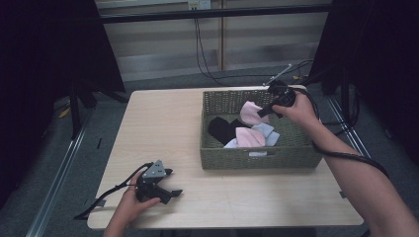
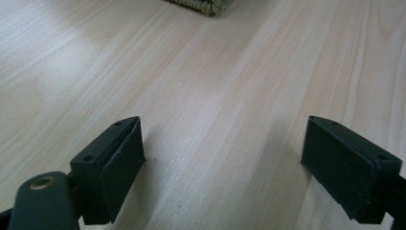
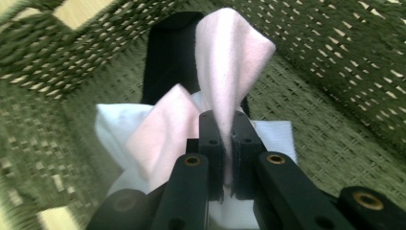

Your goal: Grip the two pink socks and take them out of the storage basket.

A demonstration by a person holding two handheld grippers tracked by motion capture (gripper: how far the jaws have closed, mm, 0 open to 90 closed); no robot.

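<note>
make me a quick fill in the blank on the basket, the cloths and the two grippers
1. The right gripper has its jaws shut on a ____ cloth.
2. The cloths lie inside a woven ____ basket.
3. The left gripper, over the bare table, has its jaws ____.
4. The darkest cloth in the basket is ____.

Missing words: pink; green; open; black

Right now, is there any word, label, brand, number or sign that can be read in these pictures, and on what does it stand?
None can be read.
A small pale tag on the front wall of the woven basket: too small to read.
The wall socket plate at the top: blurred.
</note>
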